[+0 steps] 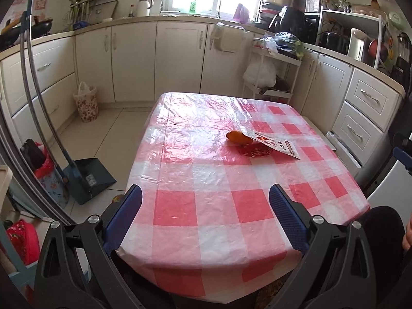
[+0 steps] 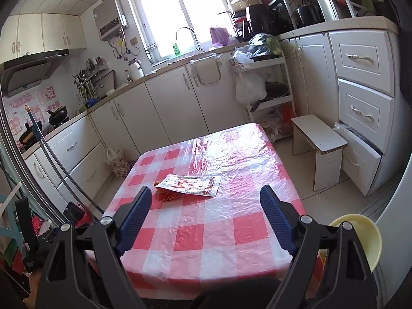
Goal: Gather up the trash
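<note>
Both grippers' fingers (image 1: 288, 221) (image 2: 276, 221) apart (empty)

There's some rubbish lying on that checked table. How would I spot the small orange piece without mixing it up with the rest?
Find the table with the red-and-white checked cloth in the middle of the kitchen. Near its centre lies a flat printed wrapper, one edge propped up. The orange piece pokes out from under that wrapper's left end: rounded and plain orange, unlike the flat dark red packet beside it.

Cream kitchen cabinets (image 1: 134, 59) ring a pale tiled floor (image 1: 110, 126) beneath a bright window (image 2: 180, 13).
</note>
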`<state>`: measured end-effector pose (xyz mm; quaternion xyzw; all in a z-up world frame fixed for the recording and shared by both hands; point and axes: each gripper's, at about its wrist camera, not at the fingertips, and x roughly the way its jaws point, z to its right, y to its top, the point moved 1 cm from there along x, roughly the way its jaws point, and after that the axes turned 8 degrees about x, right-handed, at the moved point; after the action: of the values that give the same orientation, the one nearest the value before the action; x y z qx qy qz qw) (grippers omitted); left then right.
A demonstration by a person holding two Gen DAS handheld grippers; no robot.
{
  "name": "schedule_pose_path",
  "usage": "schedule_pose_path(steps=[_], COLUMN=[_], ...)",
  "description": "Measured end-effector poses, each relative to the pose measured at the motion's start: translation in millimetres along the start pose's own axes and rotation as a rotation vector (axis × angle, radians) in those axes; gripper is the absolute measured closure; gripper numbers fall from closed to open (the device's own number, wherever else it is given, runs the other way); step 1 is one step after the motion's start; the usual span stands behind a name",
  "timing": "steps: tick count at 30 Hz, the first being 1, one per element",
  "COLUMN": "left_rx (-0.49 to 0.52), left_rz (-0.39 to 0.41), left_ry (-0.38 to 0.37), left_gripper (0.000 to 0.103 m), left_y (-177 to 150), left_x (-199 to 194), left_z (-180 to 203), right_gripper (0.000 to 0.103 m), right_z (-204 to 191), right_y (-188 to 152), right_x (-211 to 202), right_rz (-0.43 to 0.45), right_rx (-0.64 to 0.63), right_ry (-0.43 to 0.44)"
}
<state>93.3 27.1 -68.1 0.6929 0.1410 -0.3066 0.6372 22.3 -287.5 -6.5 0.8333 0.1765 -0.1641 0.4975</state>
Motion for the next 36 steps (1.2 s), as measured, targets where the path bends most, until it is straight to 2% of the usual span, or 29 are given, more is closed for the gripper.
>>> schedule_pose_path(steps=[6,11,16,36], left_rx=[0.004,-0.044,-0.071,-0.066], left_rz=[0.01,0.011,0.009,-0.003], left_ry=[-0.015,-0.03,-0.034,-0.025], left_gripper=[0.008,0.008,0.008,0.008], left_y=[-3.8,-5.8,-8.5,-12.1], left_x=[-2.4,-3.4,-2.8,1.0], left_z=[6.0,-1.0,-4.8,-1.6], right_gripper=[0.016,0.013,0.012,0.011], right_z=[-10.6,-18.6,-10.0,-0.6], right_y=[-4.8,-8.2,-4.8,-3.3], right_x=[-3.0,-6.7,-5.6,-5.3], right_rz=[0.023,0.042,0.041,0.036], right_rx=[-0.05,-0.094,-0.059,-0.034], right_ry=[-0.022,-0.025,-0.019,-0.028])
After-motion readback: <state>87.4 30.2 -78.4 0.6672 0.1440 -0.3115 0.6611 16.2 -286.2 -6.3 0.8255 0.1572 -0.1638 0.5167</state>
